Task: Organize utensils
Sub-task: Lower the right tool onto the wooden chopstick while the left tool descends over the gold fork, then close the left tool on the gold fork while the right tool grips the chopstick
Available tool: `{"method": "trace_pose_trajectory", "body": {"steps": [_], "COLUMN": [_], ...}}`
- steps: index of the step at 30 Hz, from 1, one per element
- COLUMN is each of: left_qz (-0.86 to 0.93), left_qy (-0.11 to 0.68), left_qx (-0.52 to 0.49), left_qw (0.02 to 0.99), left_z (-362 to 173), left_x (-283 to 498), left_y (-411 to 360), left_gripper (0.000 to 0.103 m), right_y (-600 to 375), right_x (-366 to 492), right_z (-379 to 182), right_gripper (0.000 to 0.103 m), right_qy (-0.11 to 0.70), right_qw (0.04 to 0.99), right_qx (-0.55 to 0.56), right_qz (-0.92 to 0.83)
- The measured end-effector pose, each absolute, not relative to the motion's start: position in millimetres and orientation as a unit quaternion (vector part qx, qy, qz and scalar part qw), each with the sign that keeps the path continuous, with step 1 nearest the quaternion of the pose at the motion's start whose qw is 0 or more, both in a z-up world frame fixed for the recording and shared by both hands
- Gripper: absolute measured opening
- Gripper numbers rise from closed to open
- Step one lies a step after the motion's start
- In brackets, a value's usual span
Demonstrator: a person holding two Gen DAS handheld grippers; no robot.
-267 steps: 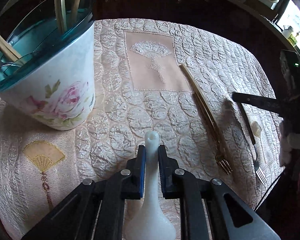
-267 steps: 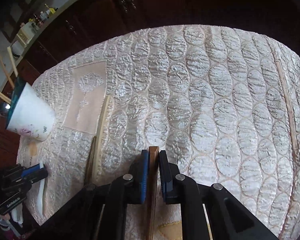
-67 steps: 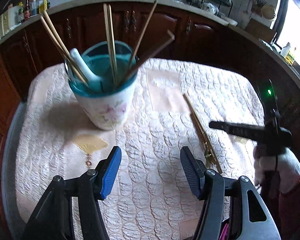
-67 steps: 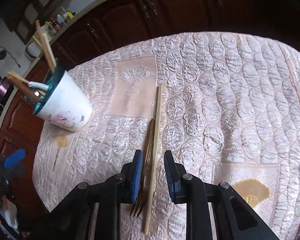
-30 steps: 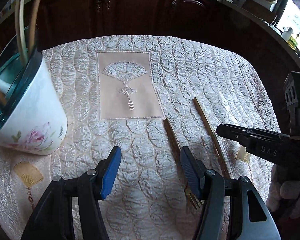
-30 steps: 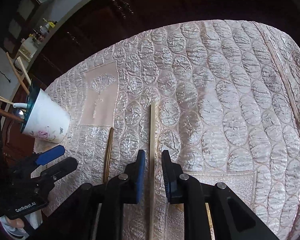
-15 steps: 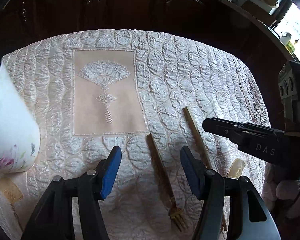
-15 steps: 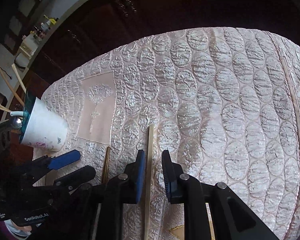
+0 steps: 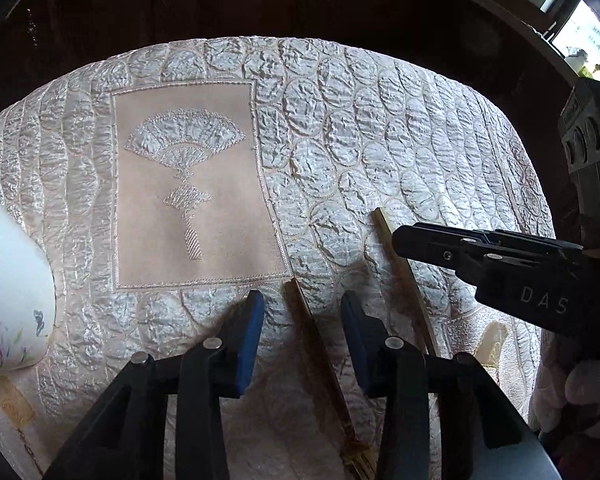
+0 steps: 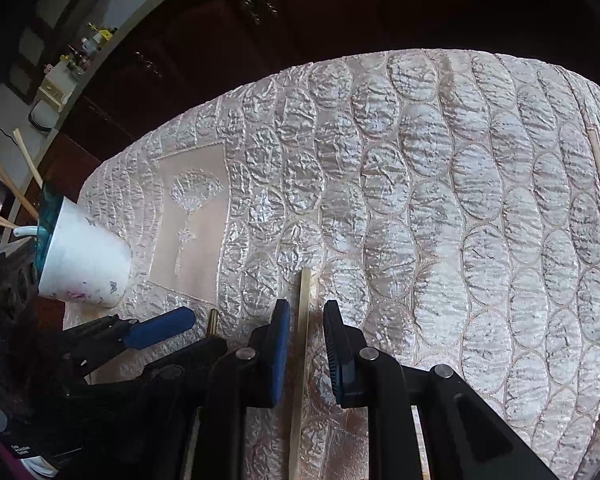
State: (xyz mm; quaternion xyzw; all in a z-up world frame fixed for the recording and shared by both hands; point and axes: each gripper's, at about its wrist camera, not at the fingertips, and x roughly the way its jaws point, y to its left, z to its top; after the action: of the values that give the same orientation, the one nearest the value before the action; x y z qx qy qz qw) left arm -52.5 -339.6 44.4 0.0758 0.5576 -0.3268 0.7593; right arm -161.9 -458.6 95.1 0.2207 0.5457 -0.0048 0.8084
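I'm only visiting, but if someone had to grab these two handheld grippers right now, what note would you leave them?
Left gripper: fingers closing around the gold fork, not yet pressing it.
Right gripper: fingers narrowly apart astride the wooden chopstick, which lies on the quilted cloth; no grip.
Both utensils lie side by side on the cloth.
Done: the floral cup, far left, already holds chopsticks and a white spoon.
Left: grip the fork and the chopstick, lift them, drop them in the cup.
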Motion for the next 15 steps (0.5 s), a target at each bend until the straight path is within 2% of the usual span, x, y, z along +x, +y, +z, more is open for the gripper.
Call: {"method": "trace_pose_trajectory", "body": {"steps": [5,7,10,15], "left_qz": [-0.324,-0.324,-0.328,-0.339], "left_qy": [0.555,0.551,0.55,0.53], "left_qx": [0.092,0.098,0.092,0.064], "left_qw": [0.761,0.763,0.762,0.775], "left_z": [35,34,35,57], "left_x": [-47,-47,-49,-54], "left_y": [-347,-351,-345,-318], "left_gripper": [0.016,0.011,0.011,0.01], "right_y": [-449,-445,-438,-433], "right_x": [-148,-145,-142,-154], "right_z": [82,77,78,99], "right_gripper": [0.021,0.021,0.01,0.008], "right_qy": [0.559,0.555,0.552,0.523], "right_qw": [0.801,0.805,0.812,0.829], "right_qx": [0.213,0.209,0.192,0.198], "right_qz": [-0.001,0.005,0.008,0.015]}}
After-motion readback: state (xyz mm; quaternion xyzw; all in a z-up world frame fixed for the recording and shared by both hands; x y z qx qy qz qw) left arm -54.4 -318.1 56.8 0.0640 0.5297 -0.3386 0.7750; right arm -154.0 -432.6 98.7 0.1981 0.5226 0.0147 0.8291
